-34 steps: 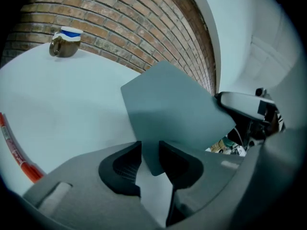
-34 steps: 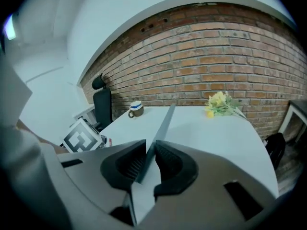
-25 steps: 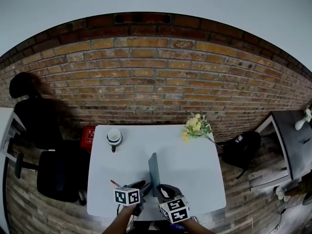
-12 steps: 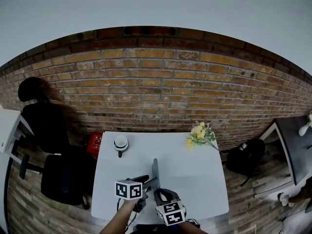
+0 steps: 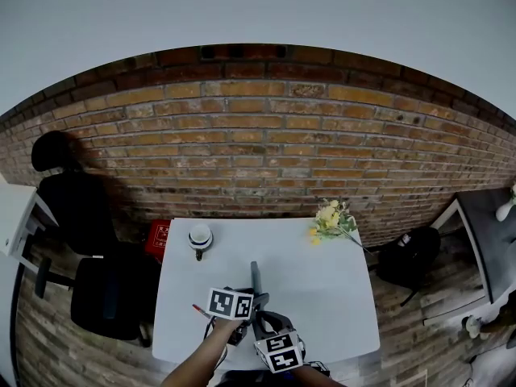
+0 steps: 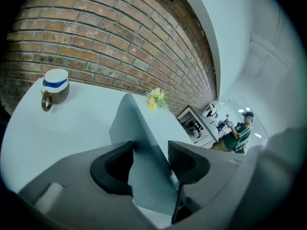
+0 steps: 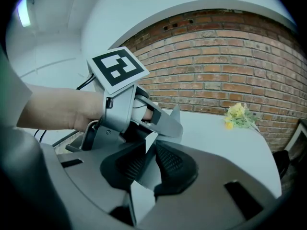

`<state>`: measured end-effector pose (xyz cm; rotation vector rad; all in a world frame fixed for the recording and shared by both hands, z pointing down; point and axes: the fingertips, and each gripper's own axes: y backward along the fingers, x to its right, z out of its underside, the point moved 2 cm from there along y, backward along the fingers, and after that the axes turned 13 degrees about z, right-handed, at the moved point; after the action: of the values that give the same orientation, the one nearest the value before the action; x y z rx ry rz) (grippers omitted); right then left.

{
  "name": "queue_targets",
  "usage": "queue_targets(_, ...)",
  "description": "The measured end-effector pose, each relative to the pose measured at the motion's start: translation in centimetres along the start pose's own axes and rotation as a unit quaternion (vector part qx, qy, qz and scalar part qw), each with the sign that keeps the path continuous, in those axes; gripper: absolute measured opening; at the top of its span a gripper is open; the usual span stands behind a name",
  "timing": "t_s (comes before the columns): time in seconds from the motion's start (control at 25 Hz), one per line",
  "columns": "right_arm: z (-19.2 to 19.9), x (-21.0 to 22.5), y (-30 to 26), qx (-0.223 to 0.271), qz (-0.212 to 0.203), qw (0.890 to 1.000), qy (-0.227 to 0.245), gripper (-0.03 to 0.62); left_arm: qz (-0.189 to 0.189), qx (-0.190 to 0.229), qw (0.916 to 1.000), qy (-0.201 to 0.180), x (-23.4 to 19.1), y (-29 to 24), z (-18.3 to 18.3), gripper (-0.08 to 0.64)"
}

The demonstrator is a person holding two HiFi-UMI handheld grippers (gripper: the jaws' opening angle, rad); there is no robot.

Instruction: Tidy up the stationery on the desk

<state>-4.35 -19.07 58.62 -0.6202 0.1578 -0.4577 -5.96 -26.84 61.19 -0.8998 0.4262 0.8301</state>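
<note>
Standing on edge, thin flat grey folder (image 6: pixel 132 123); left tongs (image 6: pixel 149 150) and right tongs (image 7: pixel 150 153) both clamped on it.

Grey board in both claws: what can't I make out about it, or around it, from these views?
- Grey board: its bottom edge is hidden by the left claw and right claw in every view. Folder or book, cannot tell.
- Red pen: tiny in the head view, partly behind the left claw.
- Desk: its near edge is covered by forearms and claws in the head view.
- Red box: its print is too small to read.
</note>
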Motion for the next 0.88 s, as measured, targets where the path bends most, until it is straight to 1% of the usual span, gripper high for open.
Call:
queue_targets(0.12,-0.2,-0.3,0.1,0.002,-0.014,1.0,-0.003,0.077,-0.002,-0.005,0.9999,0.011,-0.2,0.1,0.1,0.209)
queue_targets(0.24,-0.3,-0.1,0.4,0.002,-0.024,1.0,-0.016,0.071,0.009,0.007,0.9993,0.036,-0.2,0.2,0.1,0.18)
queue_targets(0.28,-0.3,0.1,0.5,0.005,-0.021,1.0,-0.022,0.064,0.014,0.017,0.9987,0.047,-0.3,0.3,0.2,0.168)
queue_targets(0.32,-0.3,0.5,0.6,0.007,-0.016,0.999,-0.027,0.044,0.018,0.028,0.9978,0.057,-0.3,0.4,0.2,0.153)
queue_targets(0.4,-0.2,1.2,0.5,0.007,-0.007,0.999,-0.034,0.038,0.02,0.047,0.9962,0.07,-0.5,0.7,0.2,0.14)
queue_targets(0.56,0.1,2.9,0.2,0.005,0.007,0.999,-0.05,0.034,0.028,0.066,0.9934,0.089,-0.5,1.1,0.2,0.109)
queue_targets(0.64,0.1,4.0,0.2,0.005,0.013,0.998,-0.066,0.032,0.046,0.087,0.9891,0.109,-0.4,1.1,0.1,0.102)
queue_targets(0.76,0.2,6.1,0.1,0.005,0.029,0.995,-0.095,0.031,0.081,0.121,0.9786,0.146,-0.1,0.6,-0.3,0.095)
queue_targets(0.88,0.3,8.2,0.1,0.006,0.047,0.993,-0.111,0.028,0.121,0.149,0.9665,0.171,0.4,-0.5,-0.9,0.094)
